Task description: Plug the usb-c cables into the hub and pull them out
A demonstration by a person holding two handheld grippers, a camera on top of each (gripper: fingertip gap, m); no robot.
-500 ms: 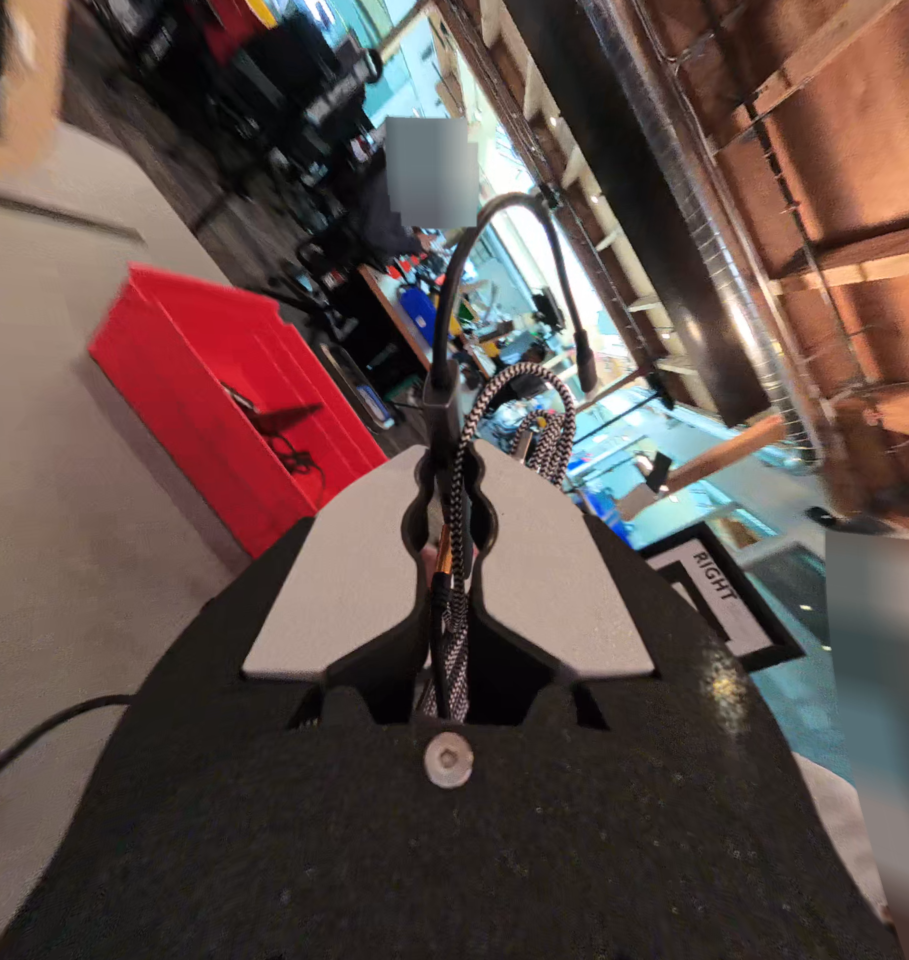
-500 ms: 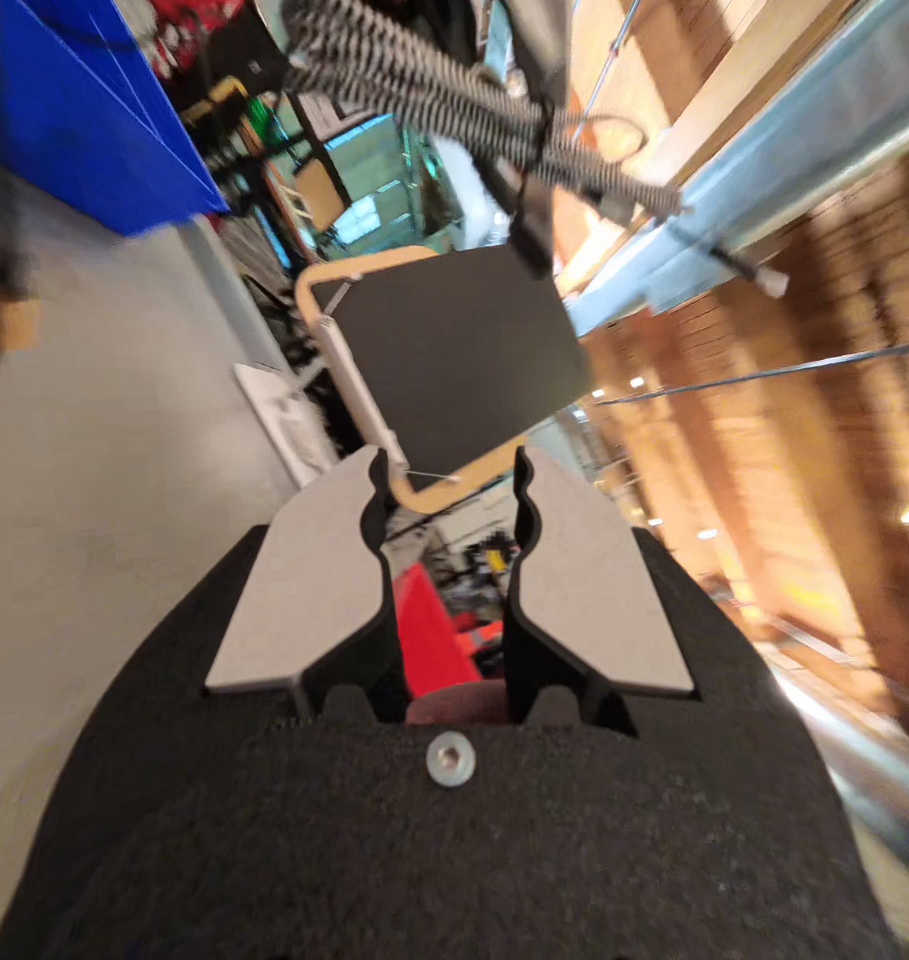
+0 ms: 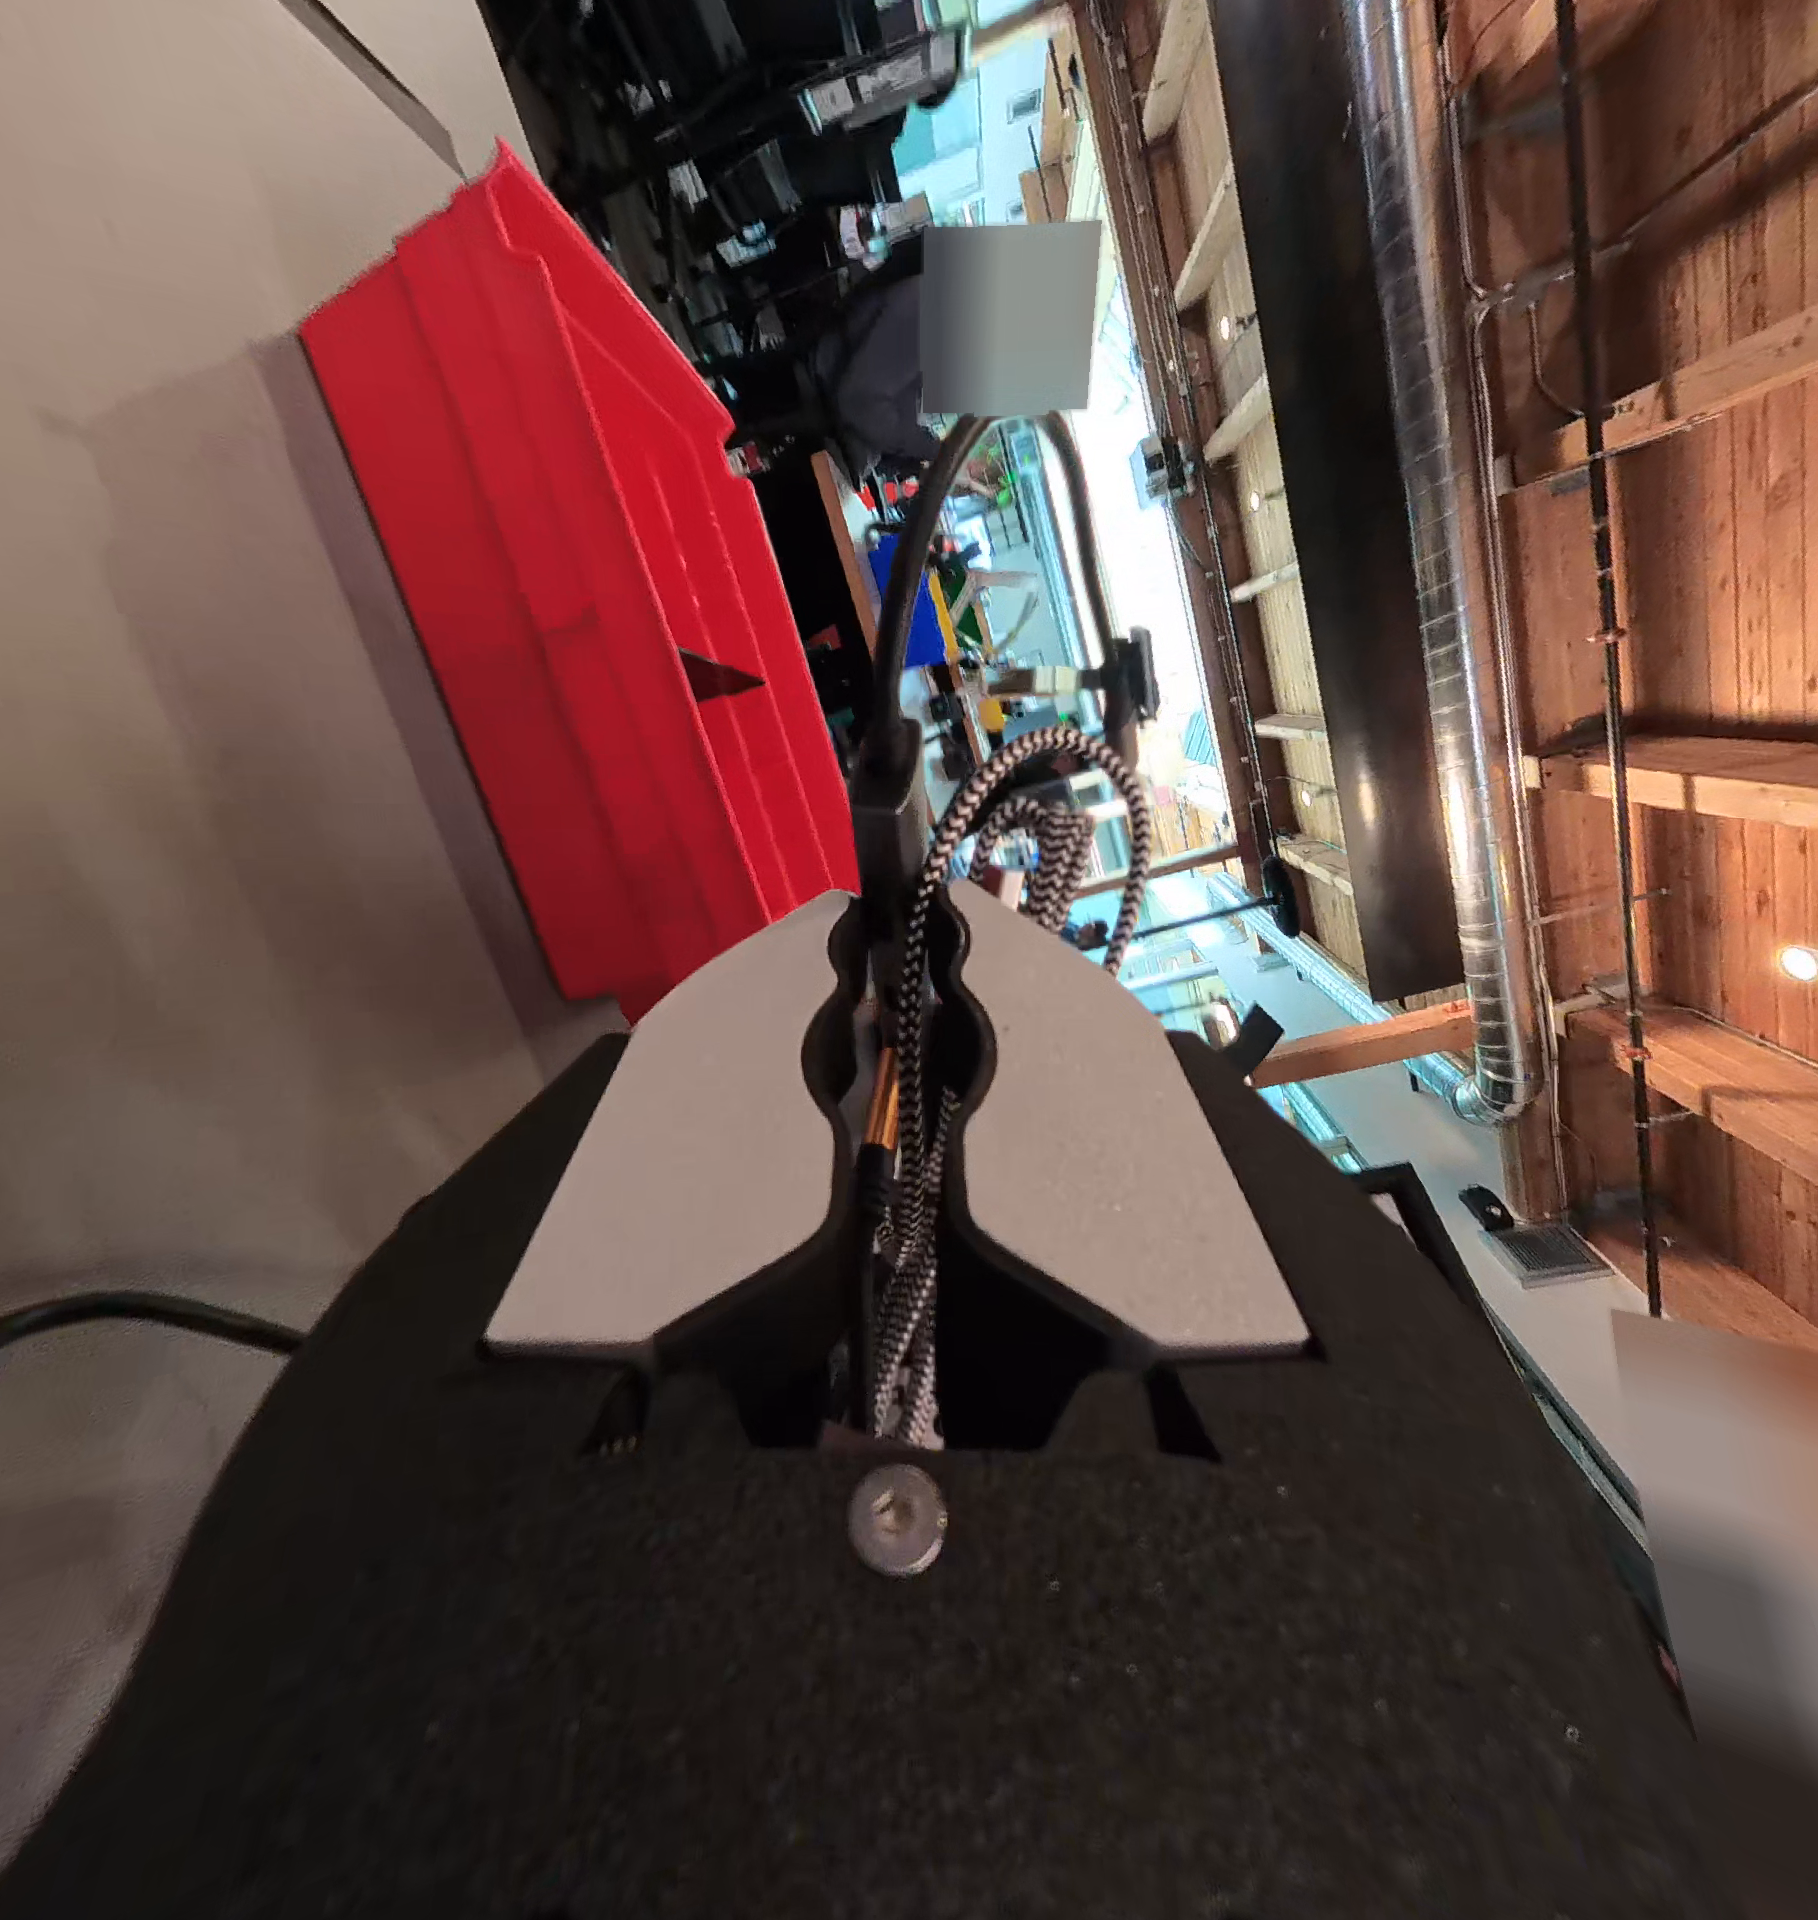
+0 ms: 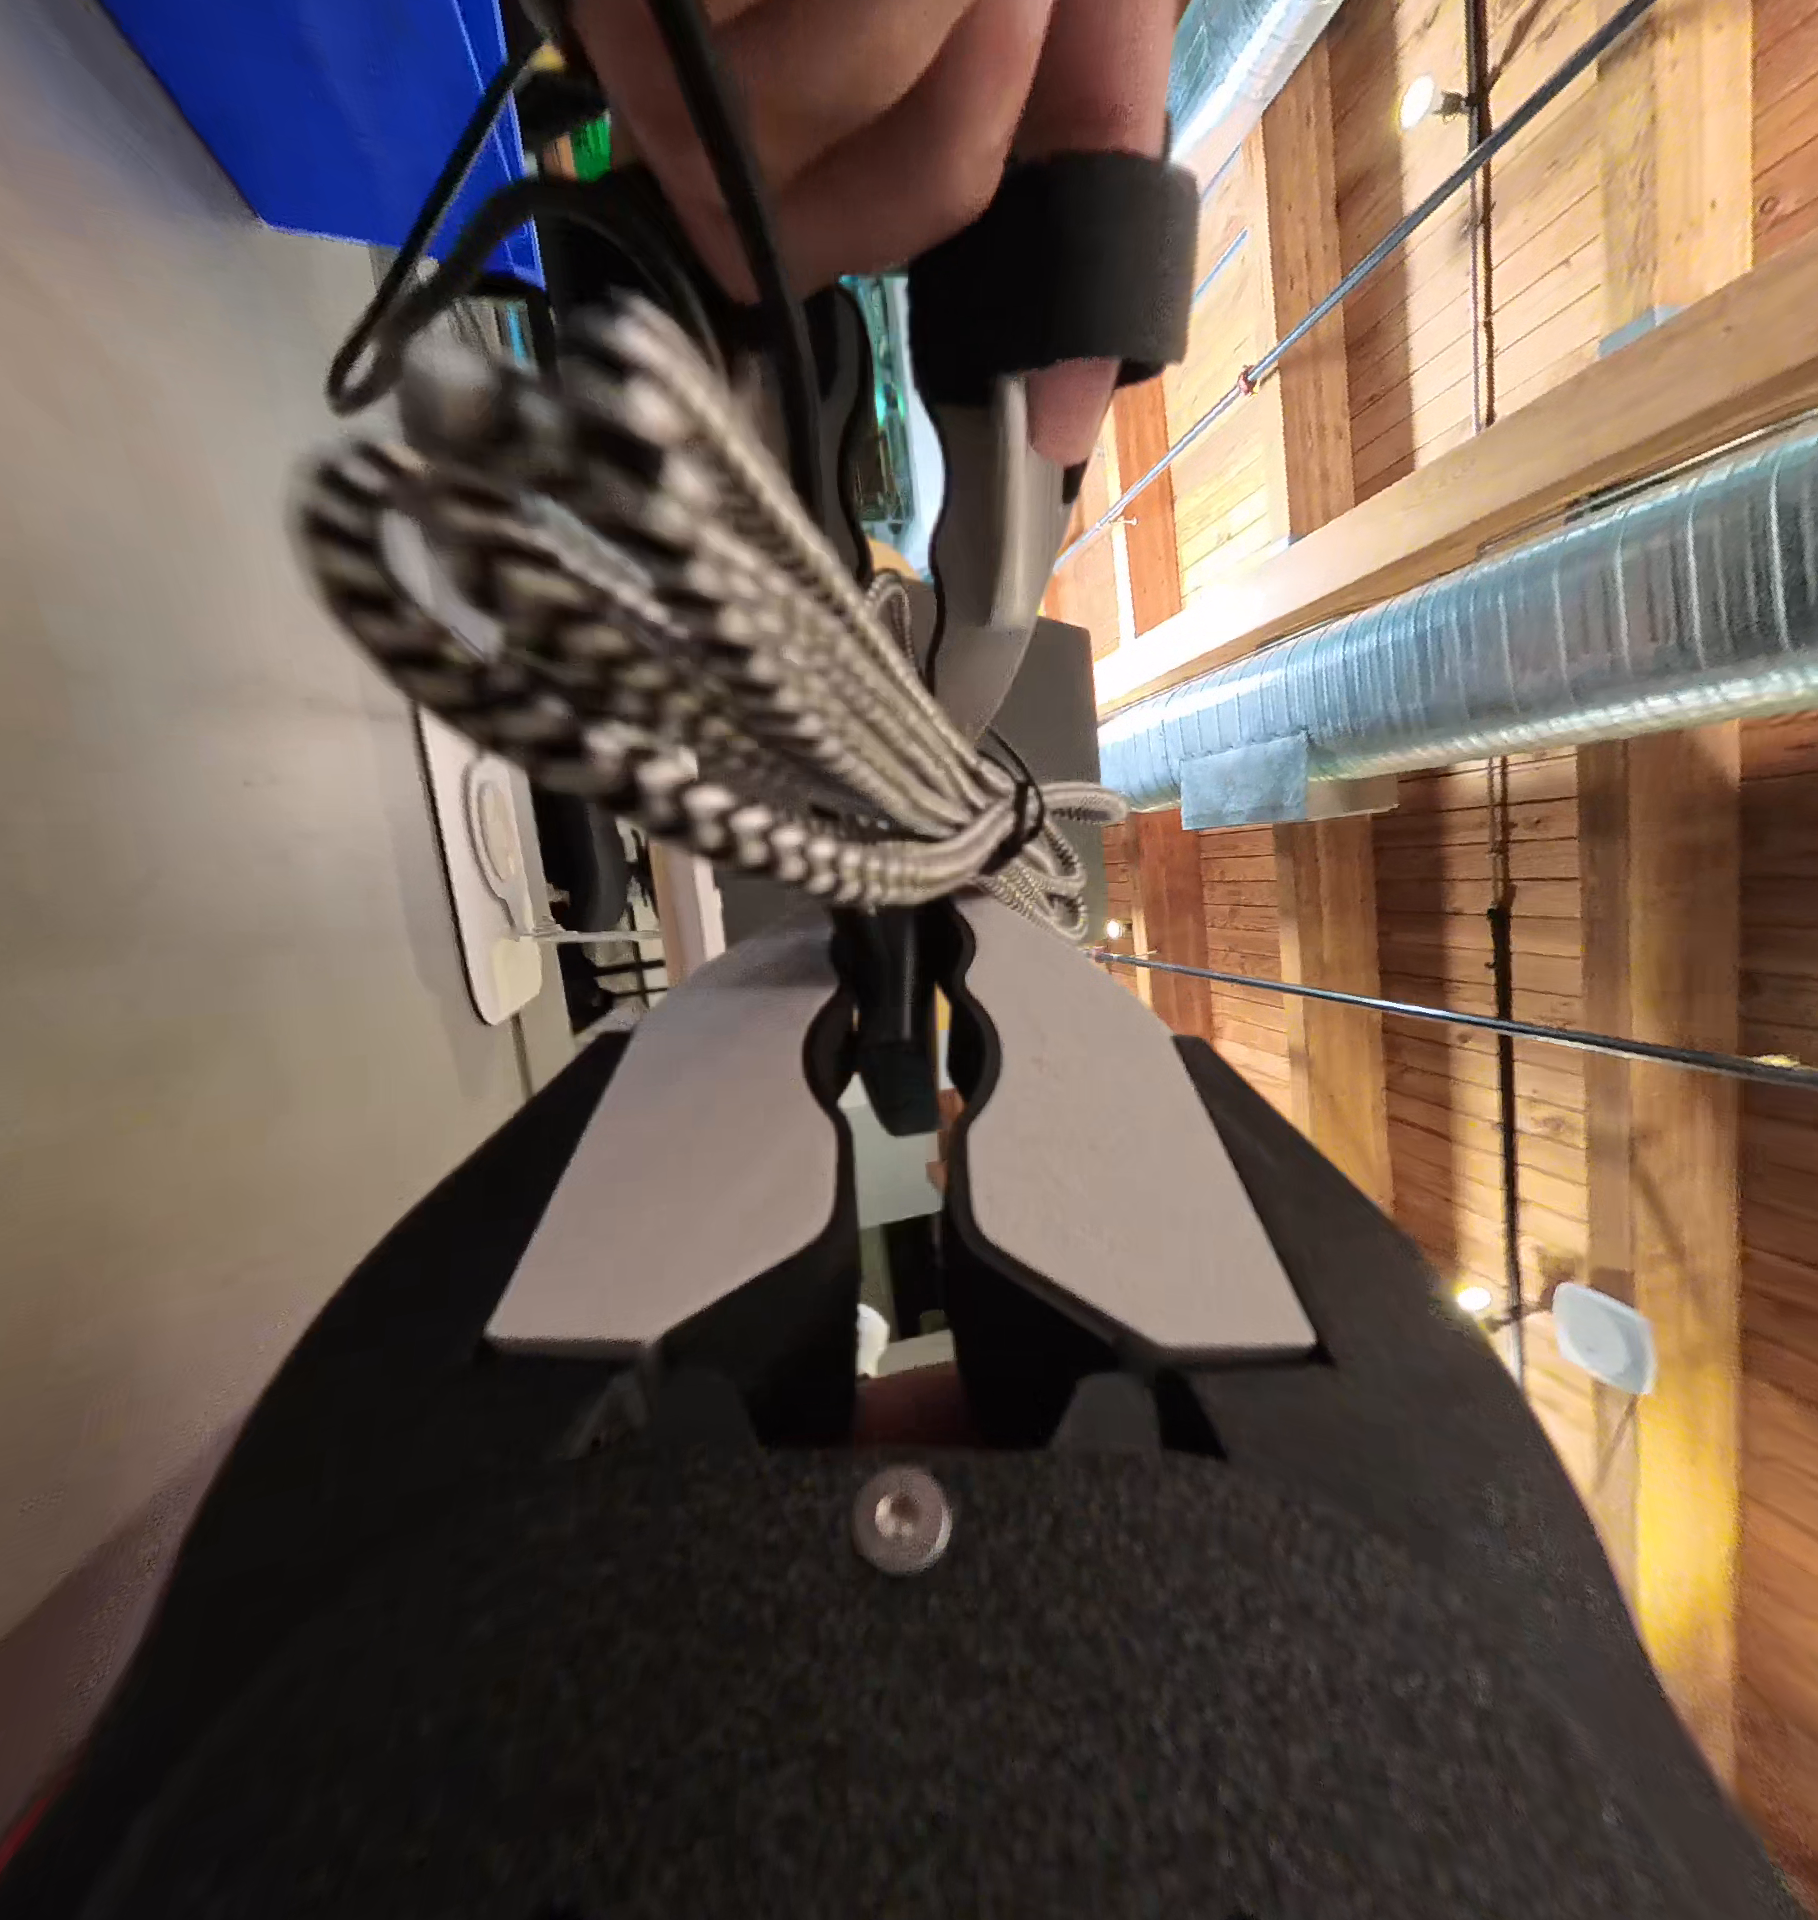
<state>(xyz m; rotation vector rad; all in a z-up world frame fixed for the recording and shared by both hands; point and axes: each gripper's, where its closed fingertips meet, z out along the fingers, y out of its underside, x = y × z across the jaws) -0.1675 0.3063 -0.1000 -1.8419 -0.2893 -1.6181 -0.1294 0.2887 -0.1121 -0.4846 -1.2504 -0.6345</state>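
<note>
- Hub (image 3: 889, 831) is mostly hidden: only a dark slim end pokes out past the left gripper (image 3: 900, 914), whose jaws are nearly closed on it; its ports cannot be made out.
- Braided cable (image 3: 1040, 831), black-and-white, runs through the same narrow gap beside the hub and loops beyond the fingertips; a gold-collared plug (image 3: 881, 1101) sits deep between the jaws.
- In the right view the braided bundle (image 4: 676, 665) is blurred and very close, tied by a black band, hanging just past the right gripper (image 4: 900, 935).
- Right gripper's jaws are narrow around a black plug (image 4: 900, 1039); whether they actually pinch it is unclear.
- Hand (image 4: 863, 125) above is cut off by the frame.
- Red bin (image 3: 572, 623) stands on the table (image 3: 157, 727), left of the hub.
</note>
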